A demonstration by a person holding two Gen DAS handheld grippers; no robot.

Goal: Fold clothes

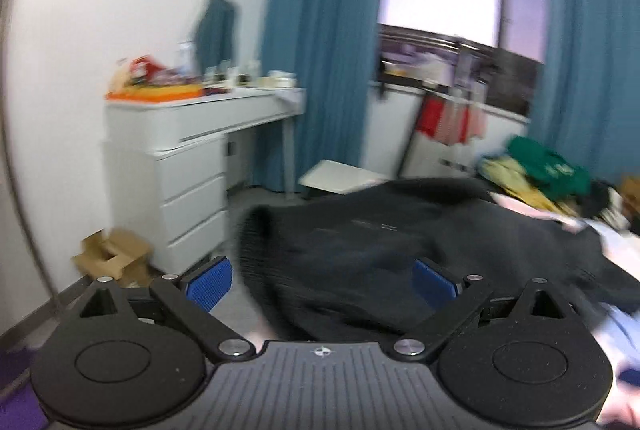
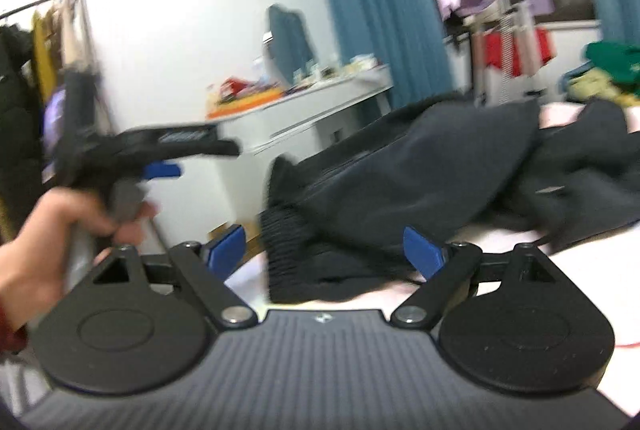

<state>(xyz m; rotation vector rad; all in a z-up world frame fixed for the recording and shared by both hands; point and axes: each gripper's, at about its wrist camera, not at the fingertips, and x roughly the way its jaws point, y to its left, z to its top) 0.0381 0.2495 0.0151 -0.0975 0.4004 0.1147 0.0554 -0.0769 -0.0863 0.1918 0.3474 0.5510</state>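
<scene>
A black sweatshirt (image 1: 360, 250) with a ribbed hem lies crumpled on a pale bed (image 1: 616, 242). My left gripper (image 1: 322, 280) is open, its blue pads (image 1: 210, 282) spread either side of the hem, not gripping. In the right wrist view the same sweatshirt (image 2: 420, 182) lies ahead, its ribbed hem (image 2: 292, 242) between the spread blue pads (image 2: 420, 254) of my open right gripper (image 2: 324, 252). The left gripper (image 2: 160, 170) shows there too, held in a hand at left, off the cloth.
A white desk with drawers (image 1: 192, 166) and clutter stands left of the bed. Blue curtains (image 1: 324, 30) frame a window. A pile of green and yellow clothes (image 1: 540, 174) lies at the far right. A cardboard box (image 1: 112, 258) sits on the floor. A clothes rack (image 2: 48, 42) stands far left.
</scene>
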